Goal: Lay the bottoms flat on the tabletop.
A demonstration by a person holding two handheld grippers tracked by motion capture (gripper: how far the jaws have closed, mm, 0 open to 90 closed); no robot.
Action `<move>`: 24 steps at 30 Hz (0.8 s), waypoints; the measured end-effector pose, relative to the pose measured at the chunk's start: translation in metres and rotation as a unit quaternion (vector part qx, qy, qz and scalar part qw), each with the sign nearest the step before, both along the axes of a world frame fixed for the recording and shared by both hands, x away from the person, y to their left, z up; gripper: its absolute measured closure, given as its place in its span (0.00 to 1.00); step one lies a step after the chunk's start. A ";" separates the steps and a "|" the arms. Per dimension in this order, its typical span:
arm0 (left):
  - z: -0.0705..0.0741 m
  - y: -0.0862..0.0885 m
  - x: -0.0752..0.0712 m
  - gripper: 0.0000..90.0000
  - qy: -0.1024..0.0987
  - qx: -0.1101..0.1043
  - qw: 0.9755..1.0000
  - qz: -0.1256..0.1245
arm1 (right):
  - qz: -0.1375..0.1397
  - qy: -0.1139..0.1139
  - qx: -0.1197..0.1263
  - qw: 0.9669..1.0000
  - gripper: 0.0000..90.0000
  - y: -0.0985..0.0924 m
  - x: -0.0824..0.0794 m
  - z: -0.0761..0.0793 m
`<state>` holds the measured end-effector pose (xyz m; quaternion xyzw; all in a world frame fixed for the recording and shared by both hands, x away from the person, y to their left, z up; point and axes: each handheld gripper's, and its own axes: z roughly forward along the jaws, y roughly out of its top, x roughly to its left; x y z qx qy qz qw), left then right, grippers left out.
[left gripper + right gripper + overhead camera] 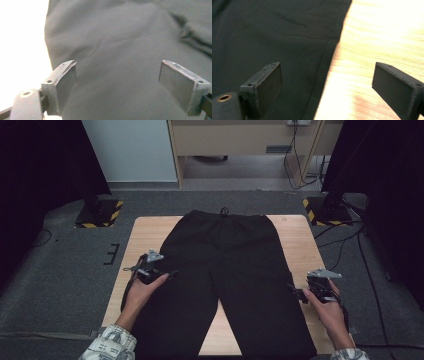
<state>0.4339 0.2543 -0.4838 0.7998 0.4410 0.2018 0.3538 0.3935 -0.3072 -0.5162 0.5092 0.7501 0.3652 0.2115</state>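
One pair of black trousers lies flat mid-frame on the wooden table, waistband toward the top, two legs running to the bottom edge. Left gripper, jaws spread and holding nothing, sits at the left leg's outer edge, hand behind it. Right gripper, also released, hovers over the right leg's outer hem.

Black trousers of soft matt cloth, lightly creased, with a cord drawstring at the waist; pale worktop of smooth wood with visible grain; each tool has dull grey metal jaws faced with matt dark pads; floor of rough grey carpet.
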 end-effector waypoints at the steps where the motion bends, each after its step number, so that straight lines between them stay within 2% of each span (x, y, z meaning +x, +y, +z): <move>1: -0.002 0.008 -0.001 0.14 0.000 0.000 1.000 0.006 | -0.002 0.002 0.001 1.000 0.11 -0.002 0.000 0.000; 6: -0.006 0.045 -0.009 0.13 0.002 0.004 0.999 0.033 | -0.013 0.013 -0.013 1.000 0.13 -0.012 0.003 -0.004; 7: -0.006 0.045 -0.009 0.12 0.002 0.004 0.999 0.033 | -0.013 0.013 -0.013 1.000 0.13 -0.012 0.003 -0.004; 8: -0.006 0.059 -0.010 0.12 0.001 0.004 0.999 0.043 | -0.026 0.014 -0.014 0.999 0.13 -0.018 0.006 -0.006; 9: -0.006 0.059 -0.010 0.12 0.001 0.004 0.999 0.043 | -0.032 0.013 -0.014 0.999 0.13 -0.021 0.007 -0.007; 10: -0.007 0.067 -0.010 0.12 0.001 0.005 0.999 0.049 | -0.032 0.013 -0.014 0.999 0.13 -0.021 0.007 -0.007; 11: -0.008 0.078 -0.010 0.12 0.002 0.008 0.998 0.063 | -0.051 0.010 -0.008 0.999 0.14 -0.029 0.011 -0.007; 14: -0.011 0.092 -0.009 0.12 0.005 0.008 0.997 0.083 | -0.072 0.005 -0.008 0.997 0.13 -0.038 0.015 -0.006; 15: -0.011 0.092 -0.009 0.12 0.005 0.008 0.997 0.083 | -0.077 0.003 -0.006 0.997 0.12 -0.040 0.016 -0.005; 16: -0.016 0.099 -0.008 0.12 0.010 0.010 0.995 0.094 | -0.084 0.002 -0.004 0.996 0.12 -0.042 0.018 -0.004; 21: -0.028 0.108 -0.005 0.12 0.023 0.018 0.993 0.115 | -0.099 0.003 -0.007 0.995 0.12 -0.047 0.023 -0.007; 24: -0.031 0.109 -0.005 0.12 0.026 0.014 0.993 0.117 | -0.101 0.012 -0.014 0.995 0.12 -0.048 0.024 -0.014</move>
